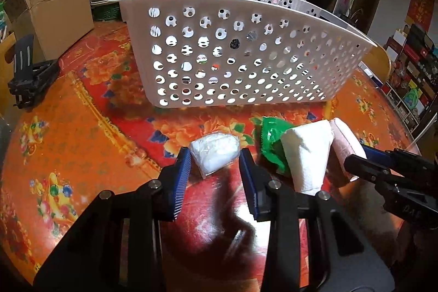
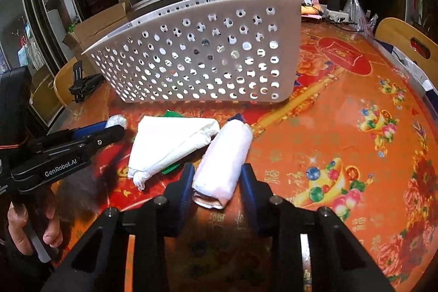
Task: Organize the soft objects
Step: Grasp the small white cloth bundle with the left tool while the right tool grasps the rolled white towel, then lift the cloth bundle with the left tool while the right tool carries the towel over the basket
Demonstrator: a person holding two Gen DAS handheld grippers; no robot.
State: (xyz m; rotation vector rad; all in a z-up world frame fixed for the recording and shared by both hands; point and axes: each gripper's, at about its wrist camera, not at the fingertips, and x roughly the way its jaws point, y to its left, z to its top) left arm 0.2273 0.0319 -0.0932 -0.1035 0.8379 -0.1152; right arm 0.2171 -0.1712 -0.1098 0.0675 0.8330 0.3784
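Floral orange tablecloth [image 2: 342, 106] beneath perforated white basket [image 1: 232, 45]

White perforated basket [image 1: 208, 51]; red-orange floral tablecloth [image 1: 82, 127]; green packet [image 1: 271, 144]

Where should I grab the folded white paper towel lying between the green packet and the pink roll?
Take the folded white paper towel across its narrow, bunched near end, coming from the near side and above. It fans wide toward the white basket, too broad to span. The pink roll lies close on its right, between the right gripper fingers, and a green packet sits under it.
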